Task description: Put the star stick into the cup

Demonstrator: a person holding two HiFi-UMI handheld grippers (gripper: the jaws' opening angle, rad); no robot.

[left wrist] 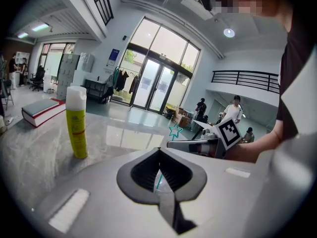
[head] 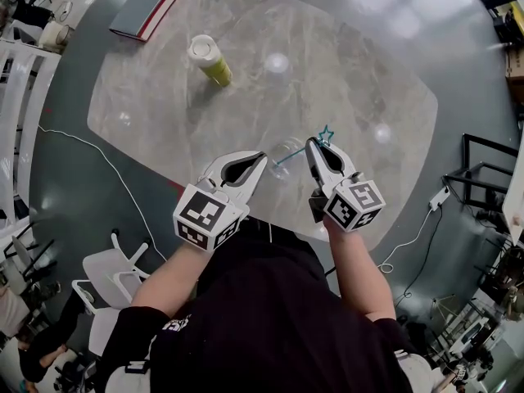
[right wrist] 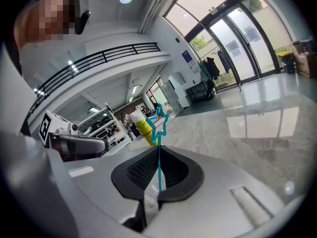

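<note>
A thin teal star stick is pinched in my right gripper, which is shut on its shaft; the star stands above the jaws in the right gripper view. The stick slants down-left, and its lower end reaches a clear plastic cup at the near table edge. My left gripper is shut on the cup's wall. In the left gripper view the clear cup shows between the jaws with the teal shaft seen through it, and the star rises beyond.
A yellow bottle with a white cap stands upright at the far left of the grey marble table. A red-edged book lies at the far corner. White chairs stand on the floor to my left.
</note>
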